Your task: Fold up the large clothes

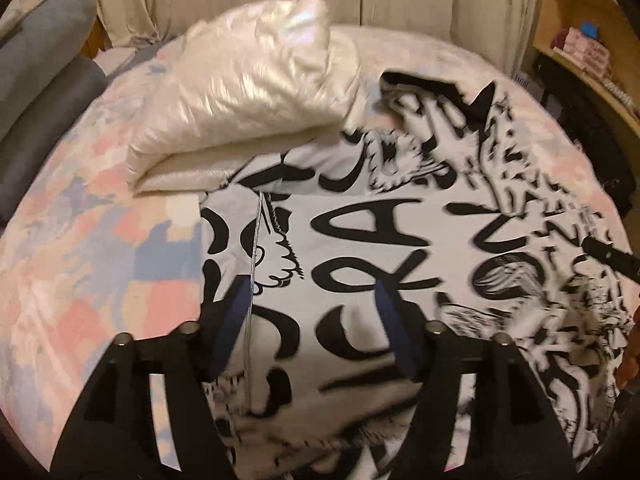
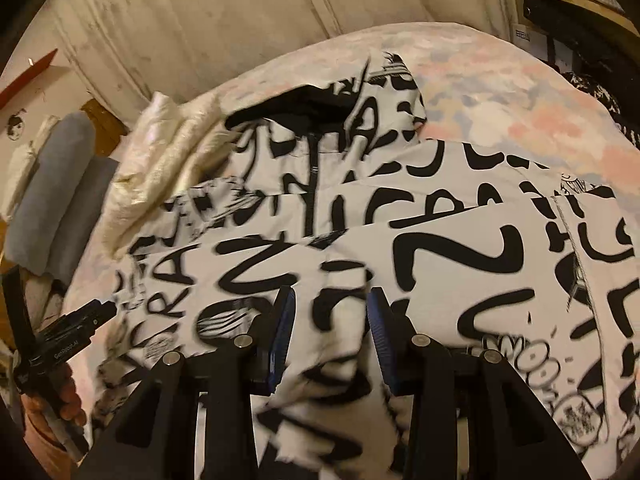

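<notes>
- The black-and-white printed jacket (image 1: 360,240) lies spread on the pastel bedspread (image 1: 80,240).
- The left gripper (image 1: 312,308) hangs above it, jaws apart and empty.
- The right gripper (image 2: 330,320) pinches a raised fold of the cloth.
- Only the left view shows the shelf (image 1: 588,40); only the right shows the jacket's black collar (image 2: 296,108).

The white jacket (image 1: 360,248) printed all over with bold black graffiti lettering lies spread flat on a bed, filling the left wrist view from its centre toward 3 and 5 o'clock. A silver zip runs down it near 7 o'clock. In the right wrist view, its black-lined hood (image 2: 320,108) sits at 12 o'clock, and a folded-over panel lies across the body.
</notes>
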### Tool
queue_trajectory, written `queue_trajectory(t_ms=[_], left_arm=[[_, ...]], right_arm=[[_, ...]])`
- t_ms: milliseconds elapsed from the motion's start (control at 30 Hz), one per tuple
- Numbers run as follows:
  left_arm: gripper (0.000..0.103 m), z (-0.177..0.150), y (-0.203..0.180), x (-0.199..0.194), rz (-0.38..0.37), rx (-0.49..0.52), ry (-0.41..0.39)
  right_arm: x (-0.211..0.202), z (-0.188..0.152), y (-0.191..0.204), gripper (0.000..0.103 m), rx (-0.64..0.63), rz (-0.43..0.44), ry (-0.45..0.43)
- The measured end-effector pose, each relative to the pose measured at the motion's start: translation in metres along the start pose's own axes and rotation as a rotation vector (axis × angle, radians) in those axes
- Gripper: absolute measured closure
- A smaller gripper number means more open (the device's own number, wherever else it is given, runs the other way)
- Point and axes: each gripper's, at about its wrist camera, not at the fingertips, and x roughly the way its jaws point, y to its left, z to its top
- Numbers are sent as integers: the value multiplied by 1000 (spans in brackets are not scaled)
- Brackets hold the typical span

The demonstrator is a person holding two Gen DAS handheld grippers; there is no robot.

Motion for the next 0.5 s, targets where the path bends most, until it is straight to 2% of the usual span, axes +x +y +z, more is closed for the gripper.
queue_trajectory(t_ms=[167,233,300,500], left_arm=[[33,-15,-11,-55,-16,-8,-46],[33,-25,-17,-78,-6,8,-61],[32,-36,-22,-99,0,21,-68],[32,-70,-27,-150,-6,14,-68]], right_arm=[[-52,-19,11,63,-14,36,-30],[-74,-29,16,54,-23,42,-40],[-97,-40,21,50,-32,46,-59],[-165,-77,30,50,-47,60,-101]])
